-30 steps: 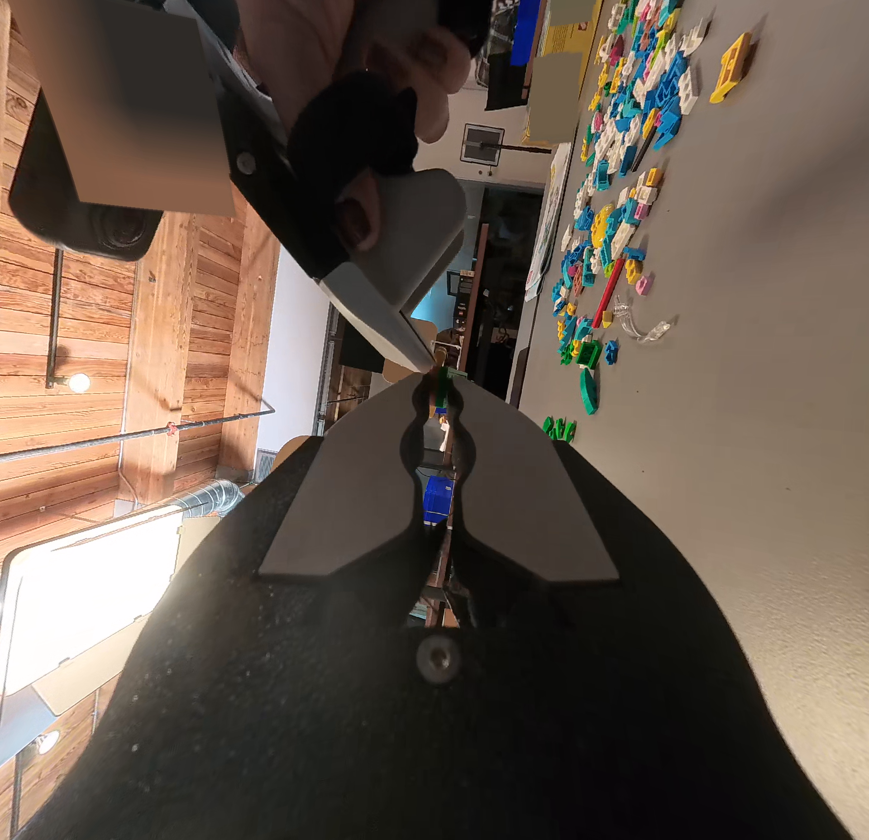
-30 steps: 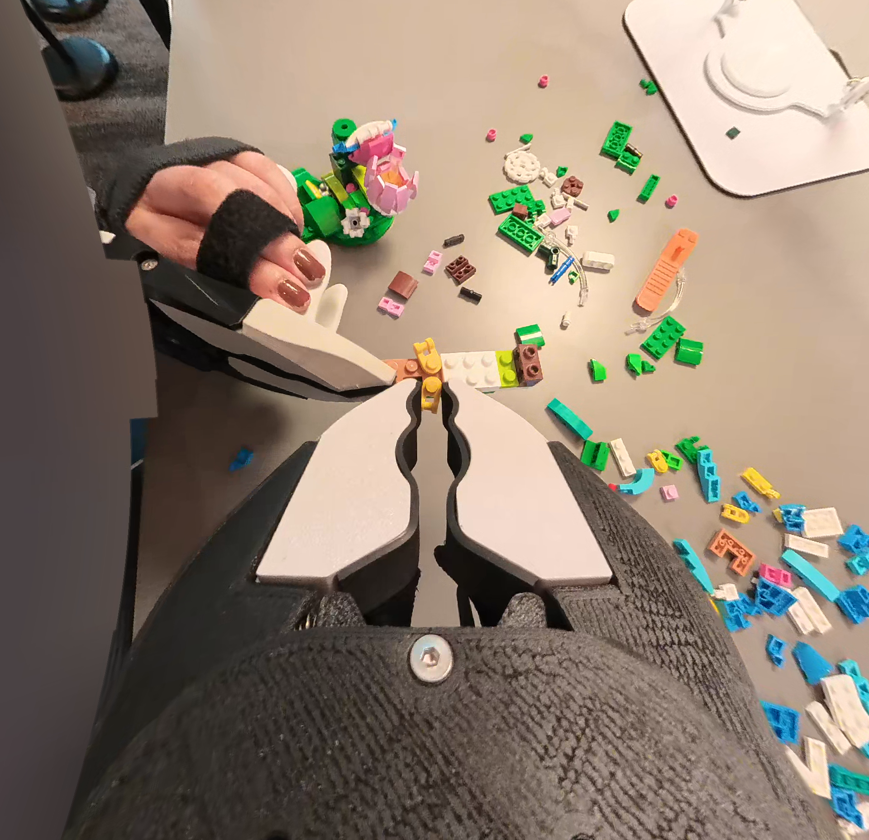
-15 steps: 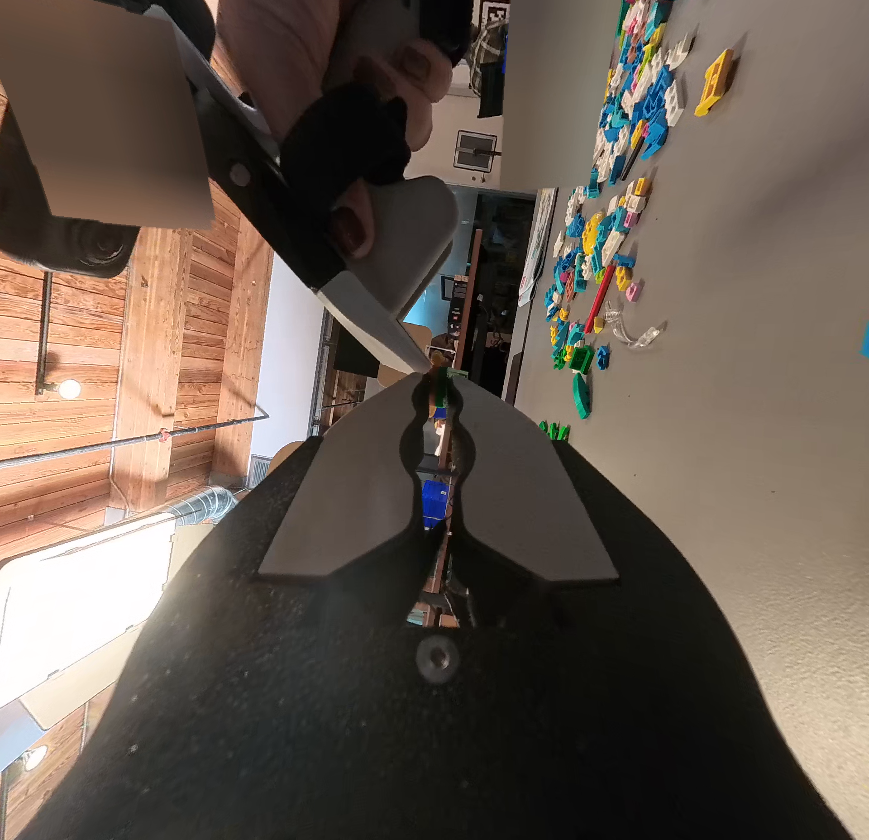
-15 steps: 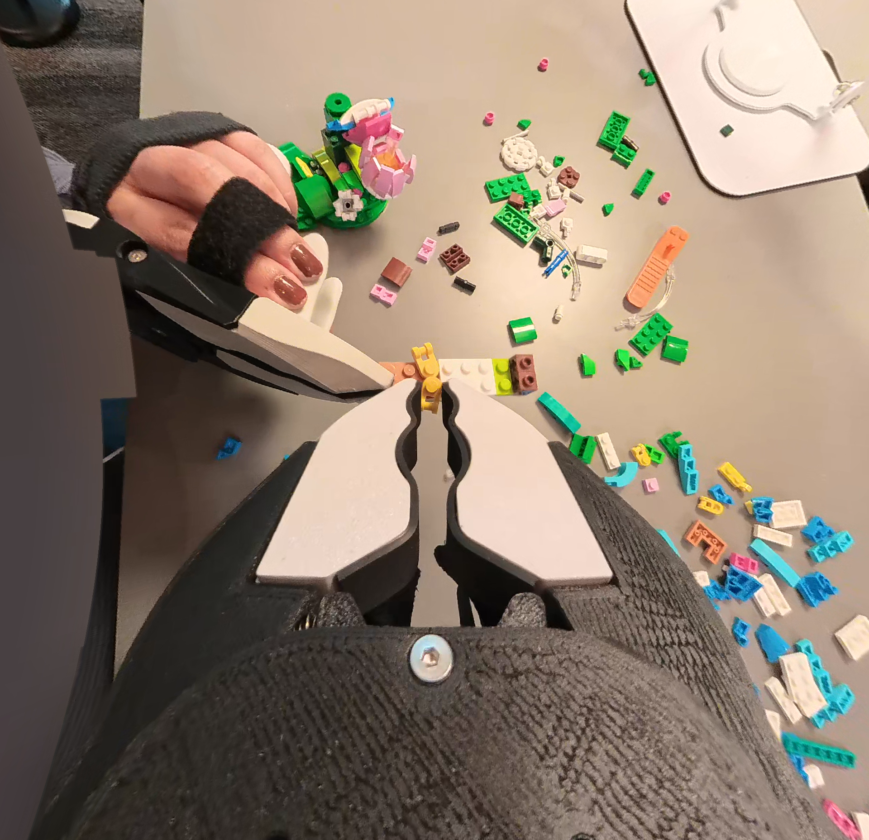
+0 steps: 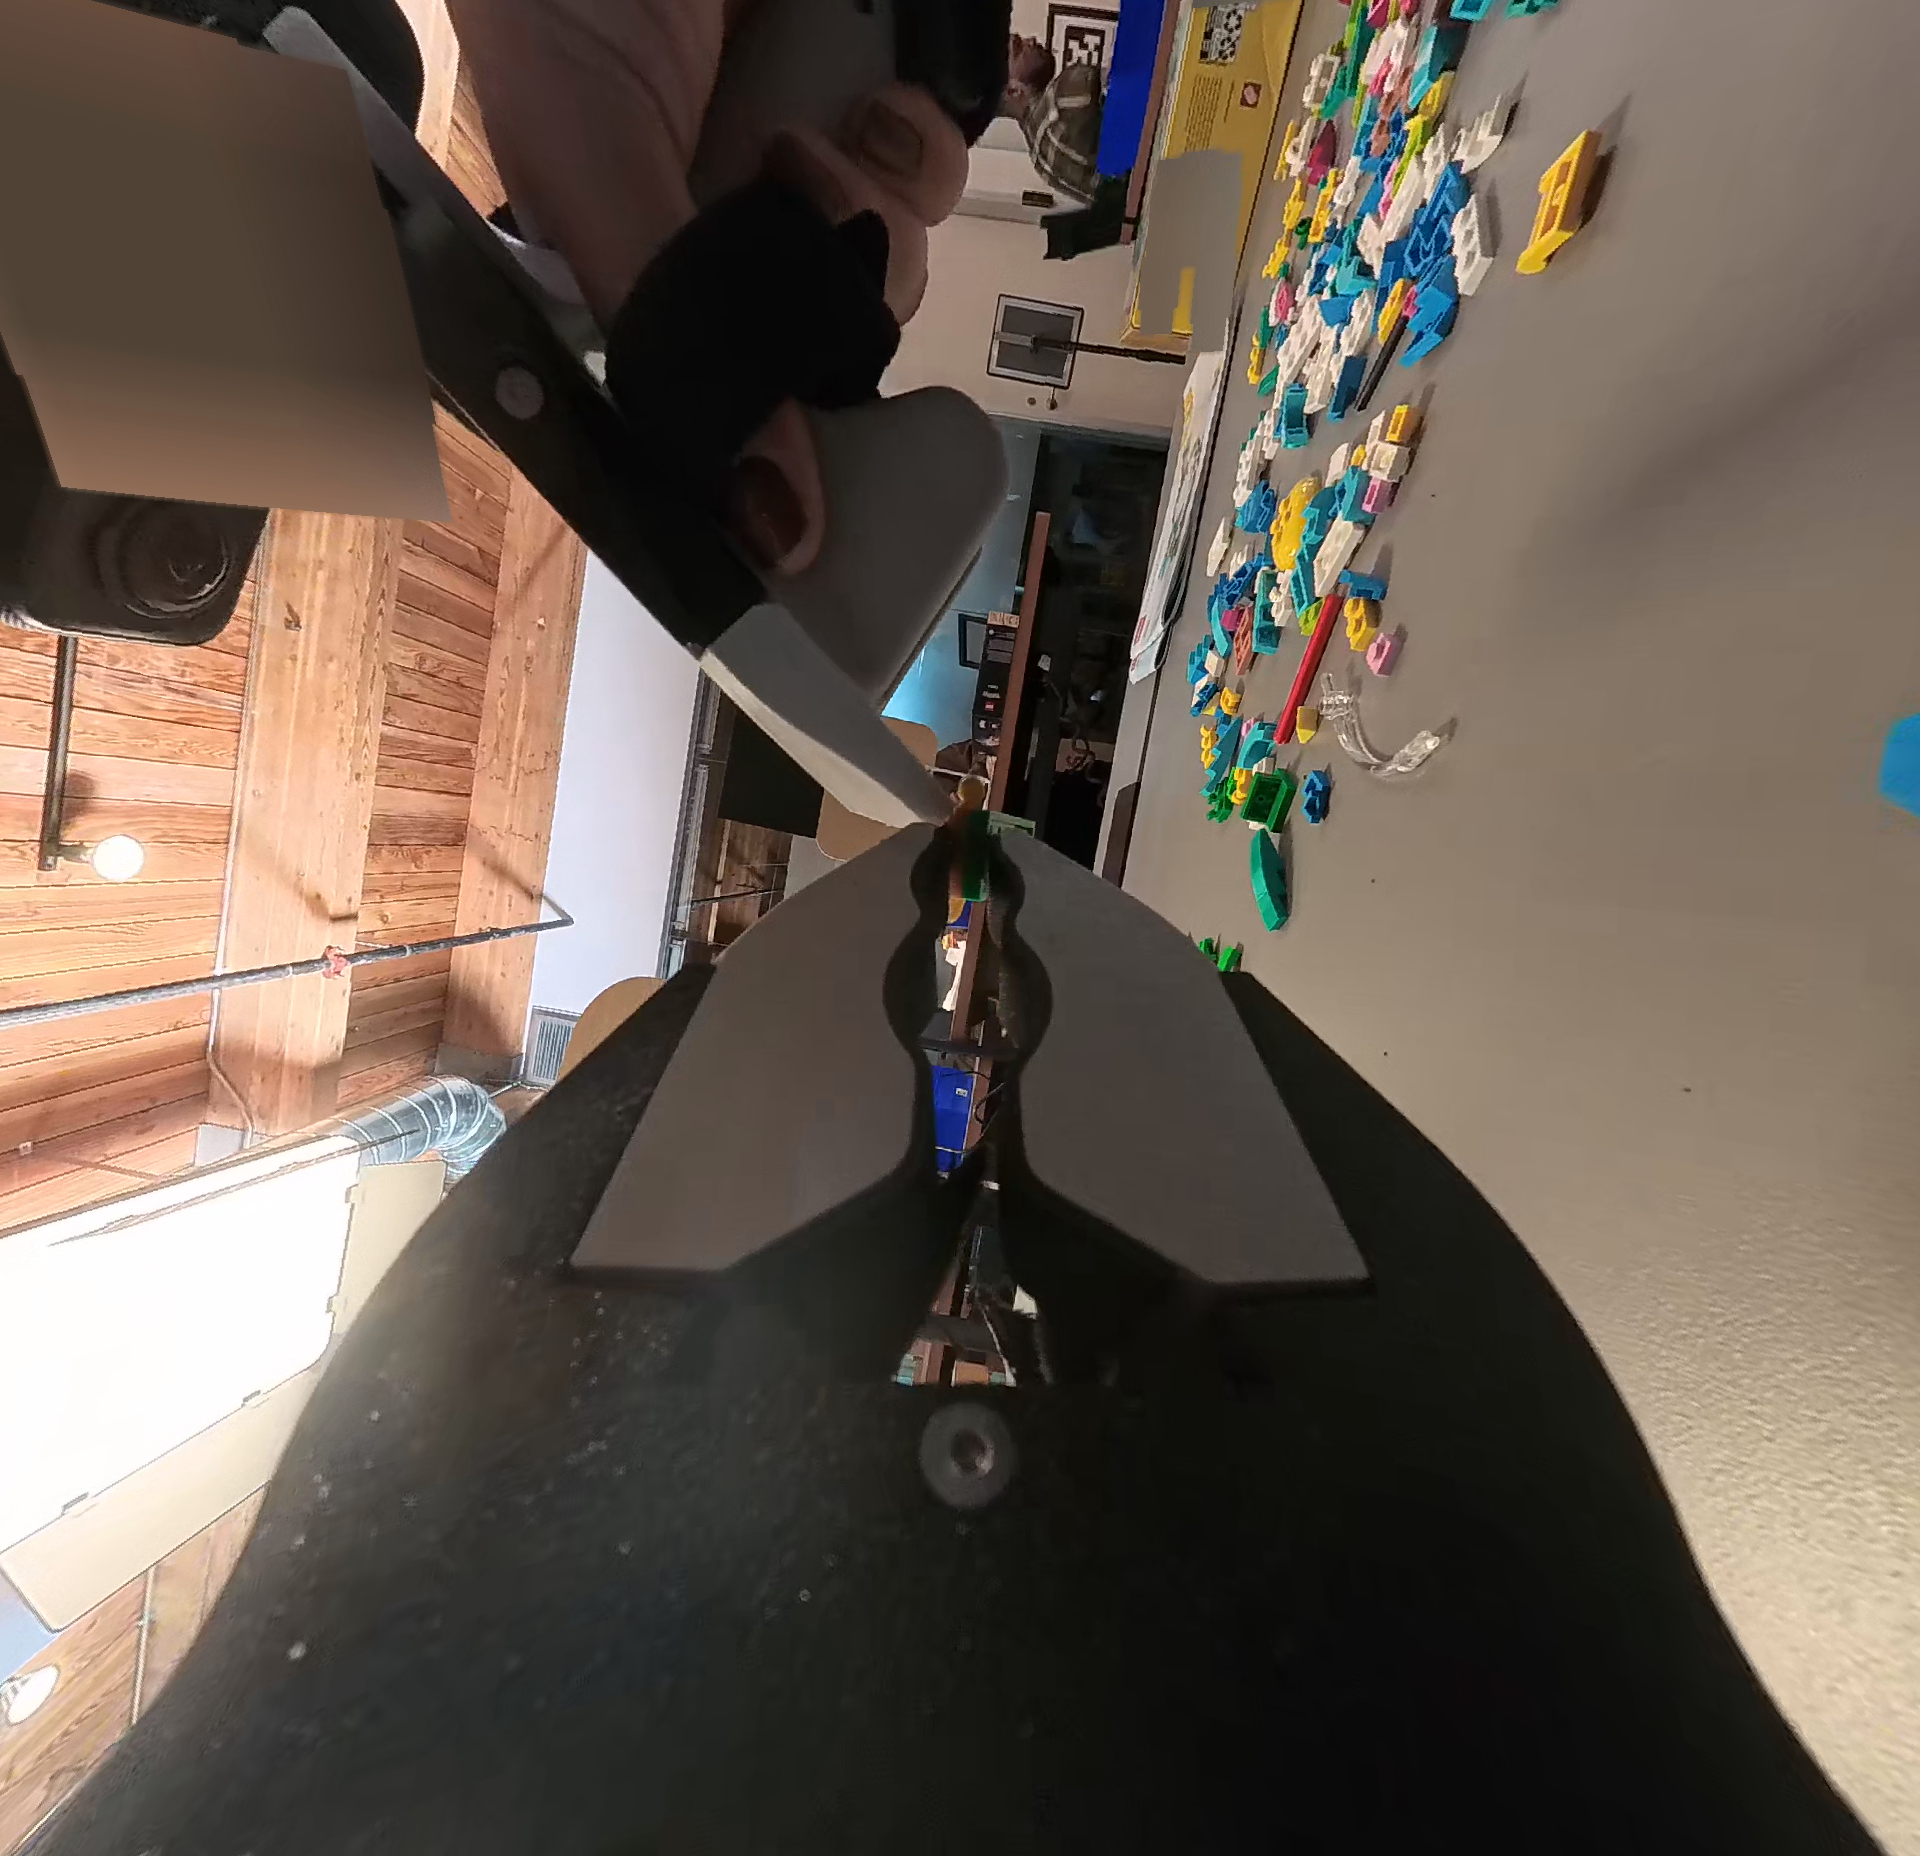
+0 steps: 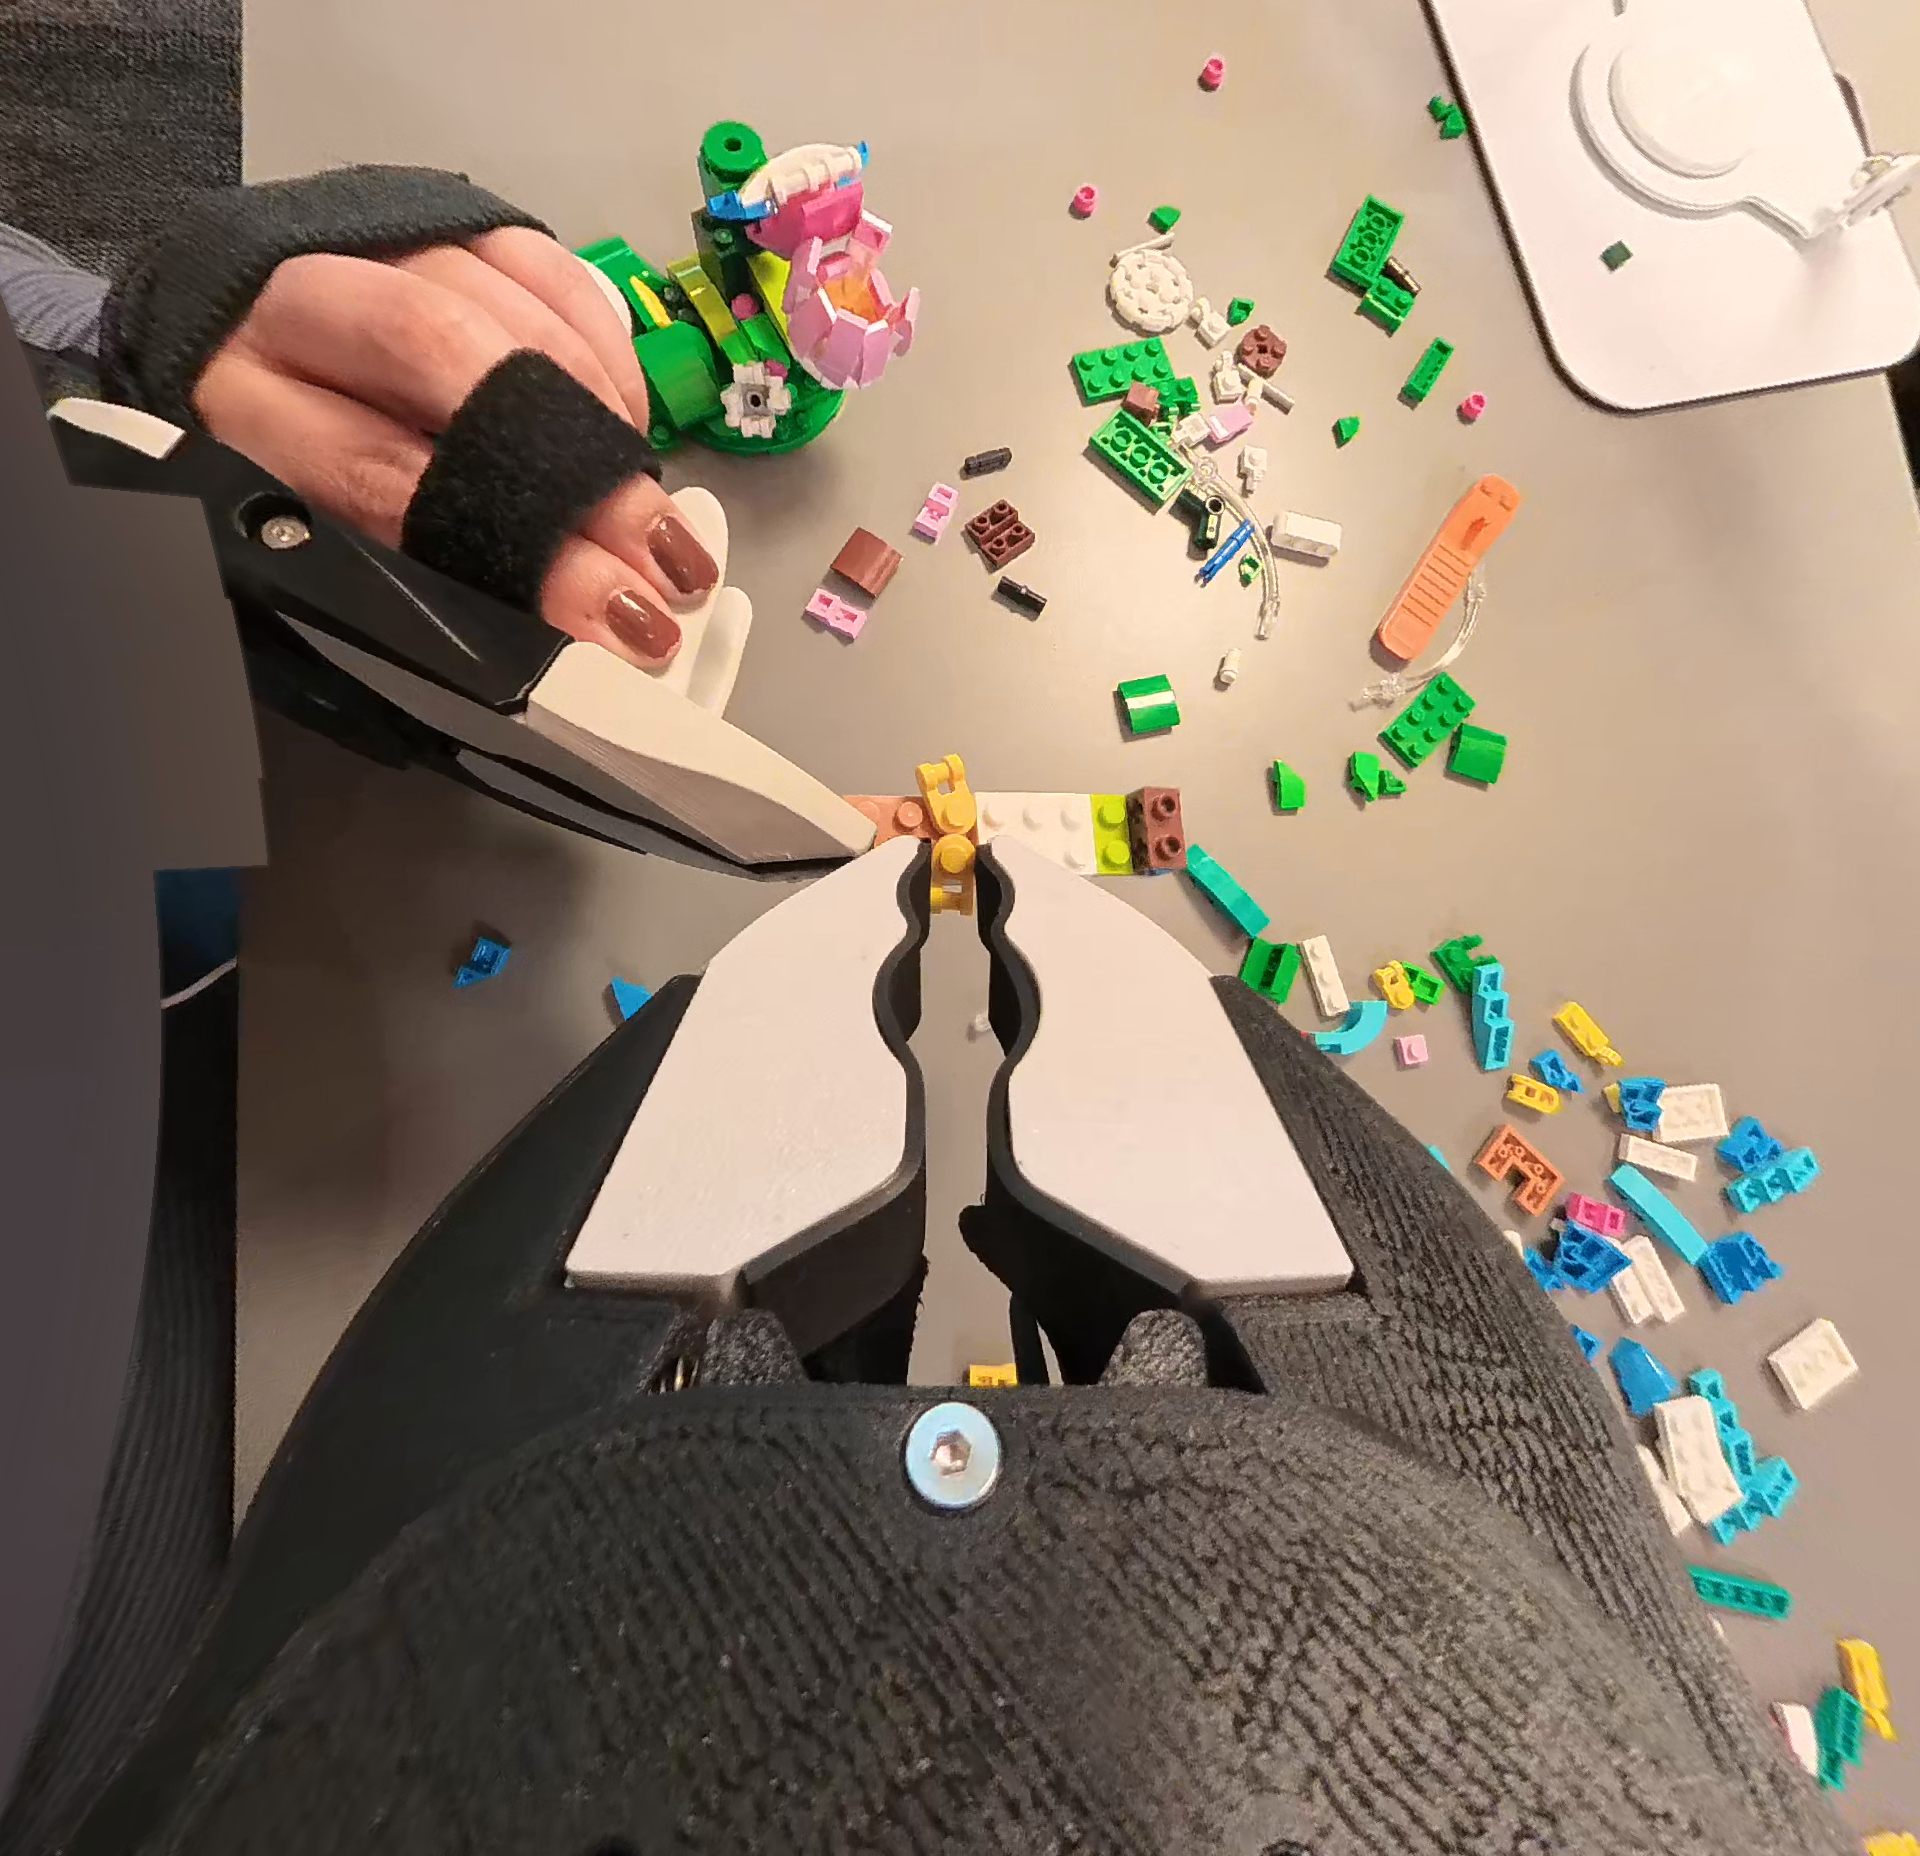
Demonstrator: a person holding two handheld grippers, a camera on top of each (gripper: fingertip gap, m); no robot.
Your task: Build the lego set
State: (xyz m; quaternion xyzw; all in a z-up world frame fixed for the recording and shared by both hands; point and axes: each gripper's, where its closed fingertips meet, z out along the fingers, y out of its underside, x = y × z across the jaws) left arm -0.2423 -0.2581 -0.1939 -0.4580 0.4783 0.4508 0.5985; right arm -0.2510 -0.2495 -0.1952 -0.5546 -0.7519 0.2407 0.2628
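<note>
Above the grey table (image 6: 1039, 30), right gripper (image 6: 951, 856) pinching a yellow piece (image 6: 951, 861) against a brick strip (image 6: 1049, 819), left gripper (image 6: 868, 835) clamped narrow on the strip's tan end, finished flower model (image 6: 790, 320) beyond, loose bricks (image 6: 1652, 1193) scattered right.

loose bricks (image 6: 1662, 1193) right, flower model (image 6: 790, 300) ahead-left

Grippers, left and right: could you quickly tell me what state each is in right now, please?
Left gripper: shut on the long brick strip, gripping its end.
Right gripper: shut on the small yellow piece at the strip.
</note>
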